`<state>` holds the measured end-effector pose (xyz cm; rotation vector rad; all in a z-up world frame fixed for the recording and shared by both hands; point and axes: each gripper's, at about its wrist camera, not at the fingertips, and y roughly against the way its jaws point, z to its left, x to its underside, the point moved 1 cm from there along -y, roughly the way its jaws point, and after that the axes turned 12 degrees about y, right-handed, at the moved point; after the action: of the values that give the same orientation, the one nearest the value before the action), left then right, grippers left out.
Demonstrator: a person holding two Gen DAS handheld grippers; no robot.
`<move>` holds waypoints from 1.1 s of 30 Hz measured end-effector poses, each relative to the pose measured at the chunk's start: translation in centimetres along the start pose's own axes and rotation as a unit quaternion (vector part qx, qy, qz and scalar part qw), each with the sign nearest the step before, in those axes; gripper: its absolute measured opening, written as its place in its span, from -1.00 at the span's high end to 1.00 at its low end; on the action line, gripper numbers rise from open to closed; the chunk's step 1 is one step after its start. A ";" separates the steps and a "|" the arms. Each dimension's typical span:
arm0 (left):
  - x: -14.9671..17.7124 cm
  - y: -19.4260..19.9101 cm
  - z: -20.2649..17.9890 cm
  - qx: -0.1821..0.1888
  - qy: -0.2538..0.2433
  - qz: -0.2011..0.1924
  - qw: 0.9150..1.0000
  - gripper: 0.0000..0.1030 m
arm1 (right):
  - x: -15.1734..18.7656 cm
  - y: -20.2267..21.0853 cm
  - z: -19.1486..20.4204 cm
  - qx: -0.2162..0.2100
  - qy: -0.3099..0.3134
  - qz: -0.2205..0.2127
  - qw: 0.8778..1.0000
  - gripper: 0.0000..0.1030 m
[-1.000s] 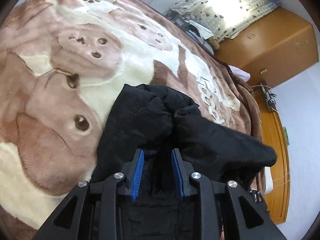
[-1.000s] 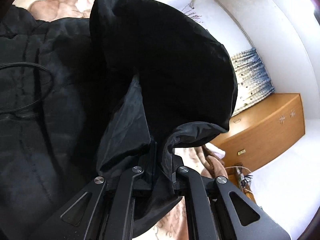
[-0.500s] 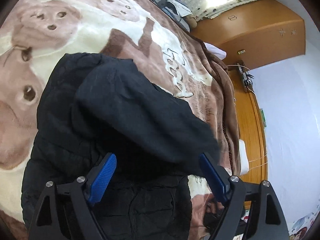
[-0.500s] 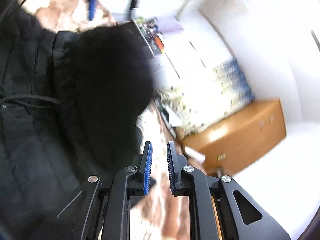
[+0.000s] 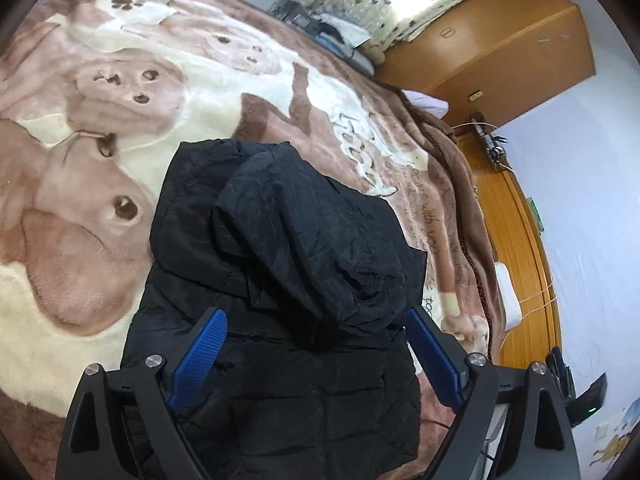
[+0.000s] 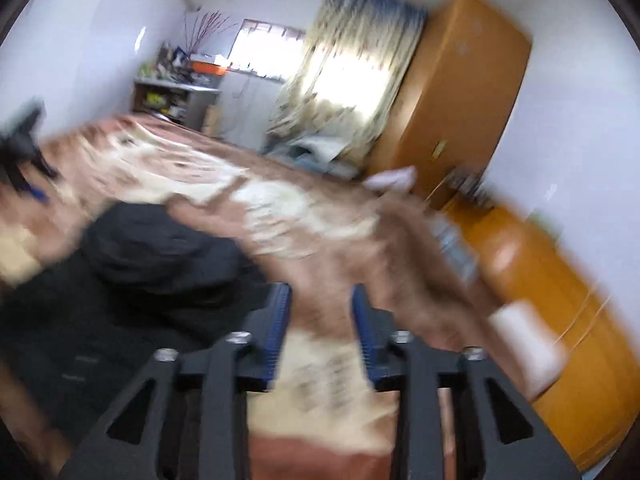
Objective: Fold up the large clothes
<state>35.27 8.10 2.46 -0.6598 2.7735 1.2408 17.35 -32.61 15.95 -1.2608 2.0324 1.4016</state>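
Nearest in the left wrist view: left gripper [image 5: 316, 354], blue ribbed pads spread wide and opening further, nothing pinched, only the quilted body of the black padded nylon jacket [image 5: 280, 380] lying loose beneath the gap. Nearest in the right wrist view: right gripper [image 6: 320, 330], jaws about half apart and opening, nothing between them but blurred bedding.

Just beyond the left pads: a puffy sleeve [image 5: 316, 248] laid slantwise over the jacket's chest, cuff end bunched toward the right-hand side of the bundle. Further on, the hood end, rumpled, toward the middle of the plush brown and cream blanket with a dog print [image 5: 100, 132]. Jacket as a whole on the near half of the bed, right flank close to the bed's right edge, left flank well in from the left edge.

Judged step: one sleeve fold released, next fold not yet begun. To do it well: smooth the bunched cuff flat before anything else; grip through both layers at the hem corners, not the slippery top shell alone; lift low, carry the hem toward the hood in one even sweep, both hands level; press trapped air out of the padding afterwards.

Far off: an orange wooden wardrobe [image 5: 500, 40] past the bed's far right corner, patterned curtain [image 5: 380, 0] bright with daylight.
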 end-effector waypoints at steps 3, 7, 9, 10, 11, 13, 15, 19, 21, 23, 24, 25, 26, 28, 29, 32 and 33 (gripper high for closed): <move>1.6 -1.7 0.6 -0.016 -0.012 0.002 1.000 -0.79 | 2.8 0.5 1.5 -0.077 -0.096 0.020 0.992 -0.06; 2.6 -4.3 -0.5 -0.041 -0.052 0.006 0.998 -0.79 | 4.0 -4.6 4.7 -0.105 -0.166 0.027 0.980 -0.06; 2.1 -5.3 -1.2 -0.047 -0.062 -0.001 0.997 -0.79 | 3.5 -6.7 6.7 -0.130 -0.176 0.019 0.976 -0.06; 1.8 -5.8 -1.4 -0.039 -0.059 0.000 0.997 -0.79 | 2.6 -8.5 8.1 -0.147 -0.177 0.015 0.973 -0.06; 1.3 -6.4 -1.7 -0.038 -0.054 0.003 0.998 -0.79 | 1.7 -10.6 8.9 -0.153 -0.169 0.012 0.974 -0.06; 0.5 -7.8 -2.2 -0.053 -0.057 -0.008 0.997 -0.79 | 0.5 -12.8 10.9 -0.152 -0.147 0.006 0.977 -0.06; 0.0 -8.9 -2.8 -0.085 -0.078 -0.036 0.993 -0.79 | -0.8 -15.0 12.9 -0.148 -0.130 -0.001 0.980 -0.06; -0.7 -12.3 -2.9 -0.117 -0.103 -0.032 0.987 -0.79 | -2.1 -19.7 16.1 -0.153 -0.127 0.007 0.980 -0.06; -1.2 -13.7 -2.7 -0.160 -0.119 -0.042 0.979 -0.79 | -2.1 -21.5 17.1 -0.150 -0.128 0.011 0.980 -0.06; -2.0 -15.3 -1.3 -0.199 -0.112 -0.038 0.973 -0.79 | -1.3 -23.8 18.4 -0.167 -0.132 0.026 0.977 -0.06; -2.2 -15.8 -0.8 -0.206 -0.108 -0.035 0.972 -0.79 | -0.8 -24.7 18.9 -0.172 -0.130 0.039 0.976 -0.06; -2.4 -16.3 0.0 -0.211 -0.102 -0.031 0.972 -0.79 | 0.1 -25.9 19.6 -0.176 -0.127 0.061 0.974 -0.06; -2.6 -16.9 0.9 -0.212 -0.088 -0.022 0.973 -0.80 | 0.8 -26.7 19.9 -0.180 -0.128 0.073 0.973 -0.06; -3.1 -18.1 3.3 -0.188 -0.039 0.009 0.981 -0.81 | 2.6 -28.1 20.8 -0.187 -0.126 0.090 0.970 -0.05; -3.2 -18.7 4.1 -0.179 -0.030 0.014 0.983 -0.83 | 3.3 -28.5 21.2 -0.186 -0.120 0.096 0.971 -0.05; -2.9 -19.3 4.6 -0.180 -0.043 0.004 0.983 -0.85 | 4.0 -29.3 22.0 -0.182 -0.109 0.116 0.970 -0.06; -2.9 -19.5 4.6 -0.182 -0.044 0.001 0.982 -0.85 | 4.0 -29.5 22.2 -0.177 -0.102 0.119 0.972 -0.07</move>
<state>44.89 0.95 -13.83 -0.6007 2.4968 1.7536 35.63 -18.02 -12.90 -0.9689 1.8982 1.9880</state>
